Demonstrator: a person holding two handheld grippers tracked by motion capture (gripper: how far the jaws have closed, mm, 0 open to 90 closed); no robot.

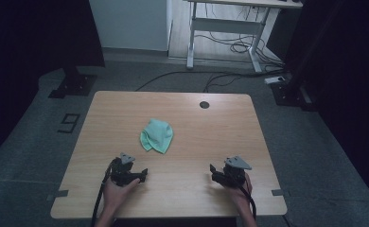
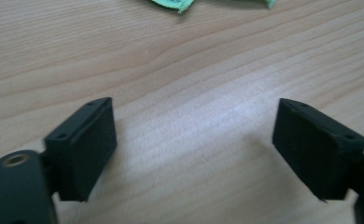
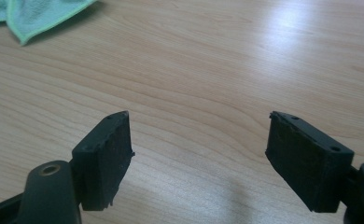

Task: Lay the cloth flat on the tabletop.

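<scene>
High view puts the crumpled green cloth (image 1: 156, 135) mid-table, left of centre, its longer side running away from the person. It lies ahead of the left gripper (image 1: 144, 173) — clearly nearer than the right gripper (image 1: 213, 170), from which it sits up-left. Both 2 tongs are spread, gripping nothing.

Light wood-grain table (image 1: 187, 189), rounded corners, standing on grey floor. Crumpled green cloth (image 1: 157, 135) lies directly on it, a little left of middle. Round black grommet (image 1: 204, 104) set in the tabletop, beyond the cloth and to its right, near the far edge.
</scene>
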